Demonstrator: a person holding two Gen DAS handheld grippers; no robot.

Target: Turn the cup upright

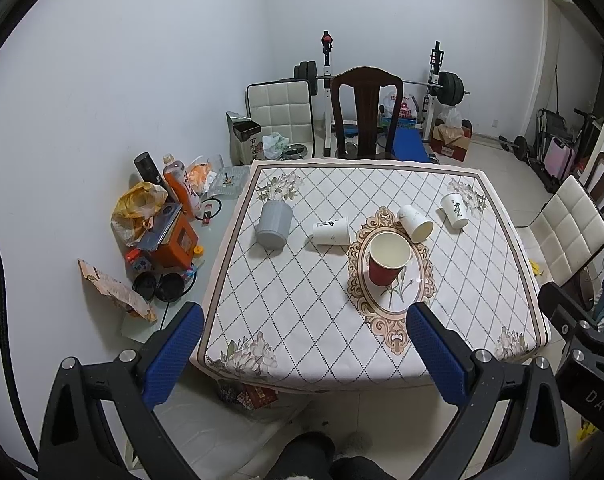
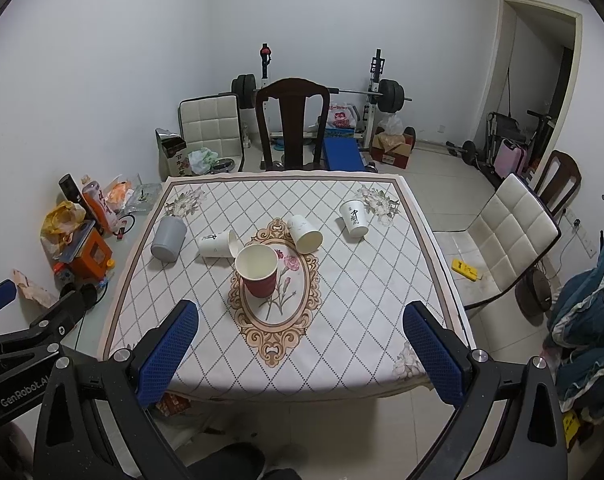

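A red paper cup [image 1: 388,260] [image 2: 257,270] stands upright, mouth up, on the oval medallion in the middle of the table. Three white paper cups lie on their sides behind it: one to the left [image 1: 331,231] [image 2: 217,244], one just behind [image 1: 415,222] [image 2: 304,233], one further right [image 1: 454,210] [image 2: 354,213]. A grey cup [image 1: 273,224] [image 2: 168,237] lies tilted at the far left. My left gripper [image 1: 302,320] and right gripper [image 2: 299,318] are both open and empty, held above the near table edge, well short of the cups.
The table has a diamond-pattern cloth [image 1: 302,292] [image 2: 362,300]. A dark wooden chair [image 1: 366,116] stands behind it and a white padded chair [image 2: 502,240] to the right. Clutter of bags and boxes [image 1: 157,232] lies at the left. Weight equipment stands by the back wall.
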